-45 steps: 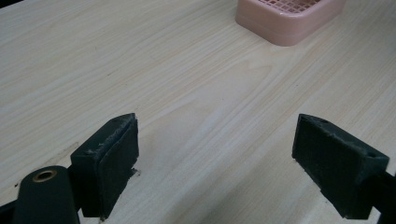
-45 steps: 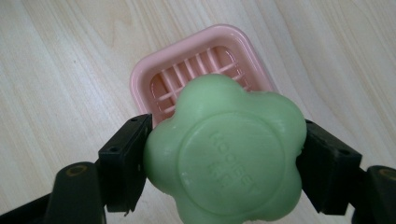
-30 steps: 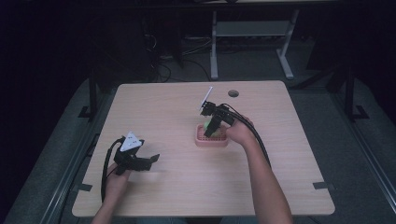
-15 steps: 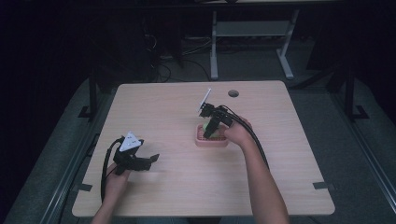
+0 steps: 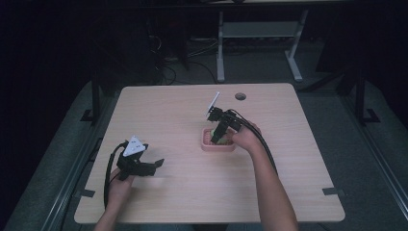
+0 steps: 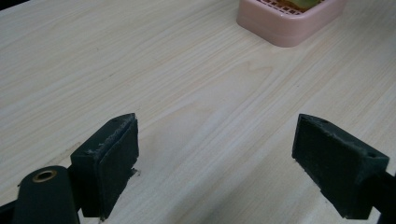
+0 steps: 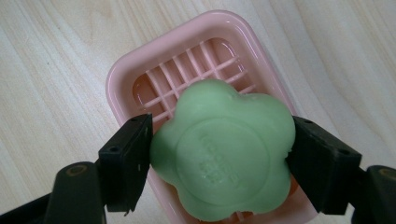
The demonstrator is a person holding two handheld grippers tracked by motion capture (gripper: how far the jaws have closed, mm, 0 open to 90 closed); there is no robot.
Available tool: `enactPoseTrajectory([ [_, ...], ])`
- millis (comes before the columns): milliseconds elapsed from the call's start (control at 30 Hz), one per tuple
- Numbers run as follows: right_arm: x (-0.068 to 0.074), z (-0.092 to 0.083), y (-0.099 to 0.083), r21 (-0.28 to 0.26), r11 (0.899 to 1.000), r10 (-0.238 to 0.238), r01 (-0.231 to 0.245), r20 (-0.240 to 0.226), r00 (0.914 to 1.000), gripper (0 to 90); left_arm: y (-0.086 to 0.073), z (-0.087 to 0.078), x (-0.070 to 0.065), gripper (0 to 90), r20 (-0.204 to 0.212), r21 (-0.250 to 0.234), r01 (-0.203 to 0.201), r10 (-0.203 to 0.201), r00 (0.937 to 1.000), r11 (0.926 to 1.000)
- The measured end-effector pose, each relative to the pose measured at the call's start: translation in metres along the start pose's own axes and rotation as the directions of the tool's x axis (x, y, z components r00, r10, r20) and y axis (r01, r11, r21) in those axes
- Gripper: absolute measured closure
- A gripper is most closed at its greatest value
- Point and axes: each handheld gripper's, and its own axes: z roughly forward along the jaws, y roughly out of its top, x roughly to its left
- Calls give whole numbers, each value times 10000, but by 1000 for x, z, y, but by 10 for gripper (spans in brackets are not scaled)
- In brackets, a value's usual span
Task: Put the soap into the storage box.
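High view. The landmark is the pink soap dish (image 5: 219, 142), sitting on the table (image 5: 173, 106) a little right of centre. The right gripper (image 5: 220, 136) is angled down into the dish from its far side, with the right hand (image 5: 245, 137) just to the right of the dish. Compared with the frames 1.0 s and 0.5 s earlier, this gripper has tipped lower toward the dish; the dish itself has not shifted. The left gripper (image 5: 155, 166) sits well to the near left of the dish and has not moved across the 3 frames.

Left gripper view. The left gripper (image 6: 217, 168) has its 2 jaws spread wide with bare wood between them; it grips nothing. The soap dish (image 6: 289, 21) lies well ahead of it, at the upper right edge.

Right gripper view. The right gripper (image 7: 219, 161) has its 2 jaws closed against opposite sides of the green flower-shaped soap (image 7: 224, 149), pads touching it. The soap is over the near half of the soap dish (image 7: 116, 79), above its slatted grid; whether it rests on the grid or is just clear of it cannot be told.

Judgement: the soap is secured at the dish, so the work in hand is either placing it or lifting it out; the descent suggests placing.
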Motion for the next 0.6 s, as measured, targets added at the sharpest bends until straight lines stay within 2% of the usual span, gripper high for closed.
enactPoseTrajectory([
  [600, 1, -4, 0, -168, 9999, -24, 26, 95, 10000, 261, 0, 0, 0, 144, 4, -7, 13, -13, 10000, 10000],
])
